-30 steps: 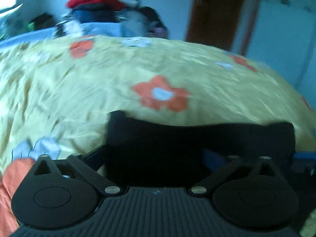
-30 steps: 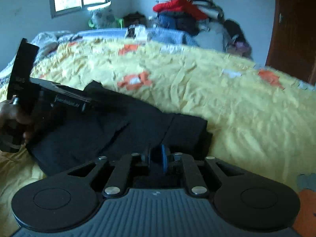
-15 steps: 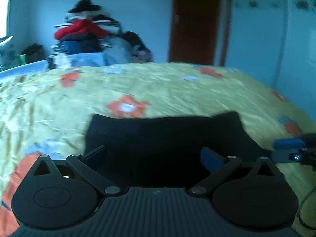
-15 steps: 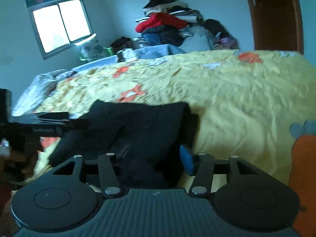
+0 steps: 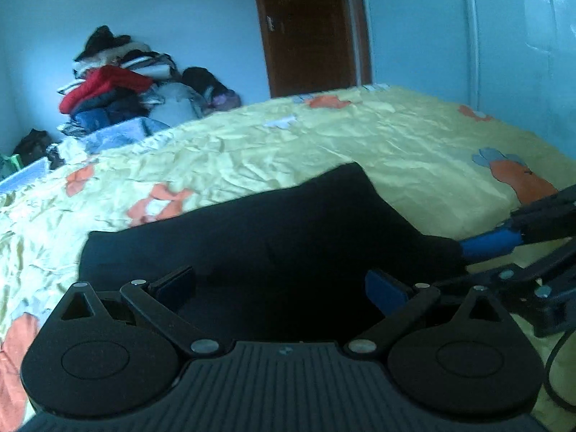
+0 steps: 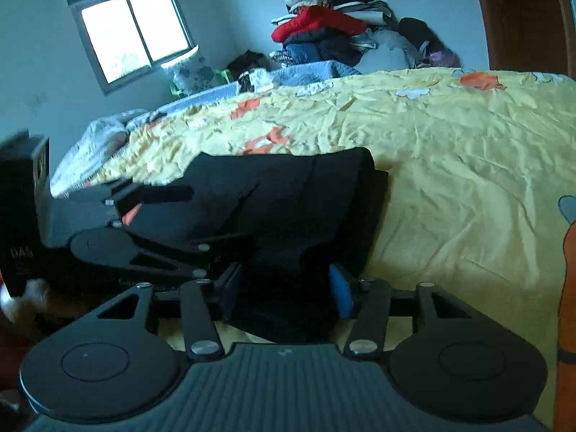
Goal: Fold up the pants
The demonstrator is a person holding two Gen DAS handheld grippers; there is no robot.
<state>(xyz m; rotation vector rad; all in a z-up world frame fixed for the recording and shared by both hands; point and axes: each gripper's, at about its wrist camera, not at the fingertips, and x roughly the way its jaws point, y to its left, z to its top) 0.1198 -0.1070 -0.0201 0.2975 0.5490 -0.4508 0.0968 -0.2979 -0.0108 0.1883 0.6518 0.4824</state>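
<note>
The black pants [image 5: 273, 230] lie folded in a flat block on the yellow flowered bedsheet [image 5: 396, 136]. My left gripper [image 5: 280, 284] is open, its fingers spread over the near edge of the pants. My right gripper [image 6: 284, 288] is open too, its fingers either side of the near right corner of the pants [image 6: 288, 201]. The right gripper also shows in the left wrist view [image 5: 493, 244] at the pants' right edge. The left gripper shows in the right wrist view [image 6: 151, 216] at the pants' left side.
A pile of clothes [image 6: 331, 32] is stacked against the far wall beyond the bed. A window [image 6: 133, 32] is at the left, a brown door [image 5: 309, 28] at the back right. The bedsheet [image 6: 468, 165] spreads wide to the right of the pants.
My right gripper went from shut to open and let go of the pants. Both grippers drew back and tilted up, so more of the room shows. The pants now lie flat.
</note>
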